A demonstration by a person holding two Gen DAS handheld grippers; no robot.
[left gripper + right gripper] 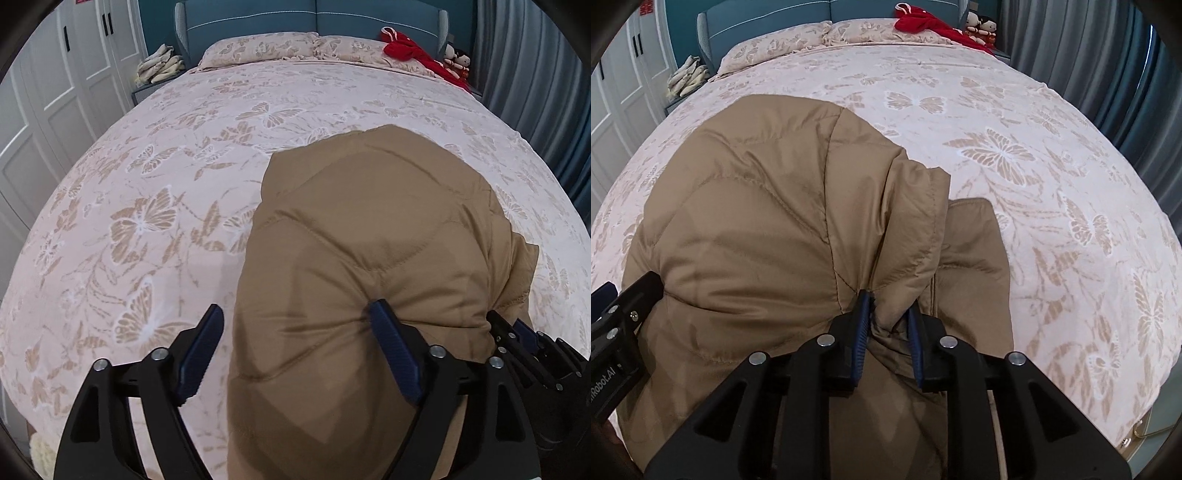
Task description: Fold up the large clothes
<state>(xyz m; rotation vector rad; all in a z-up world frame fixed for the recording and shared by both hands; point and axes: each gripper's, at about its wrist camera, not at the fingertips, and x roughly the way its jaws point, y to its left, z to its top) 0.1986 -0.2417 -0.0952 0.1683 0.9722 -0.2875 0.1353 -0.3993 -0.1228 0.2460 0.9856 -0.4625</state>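
A tan quilted puffer jacket lies bunched on the near part of the bed; it also shows in the right wrist view. My left gripper is open wide, its right finger pressed into the jacket's near edge and its left finger over the bedspread. My right gripper is shut on a fold of the jacket's near right edge. The right gripper shows at the lower right of the left wrist view, and the left gripper at the left edge of the right wrist view.
The bed has a pink butterfly-print bedspread and two matching pillows at a teal headboard. A red garment and dolls sit at the far right. A nightstand with folded cloth, white wardrobe doors left, grey-blue curtains right.
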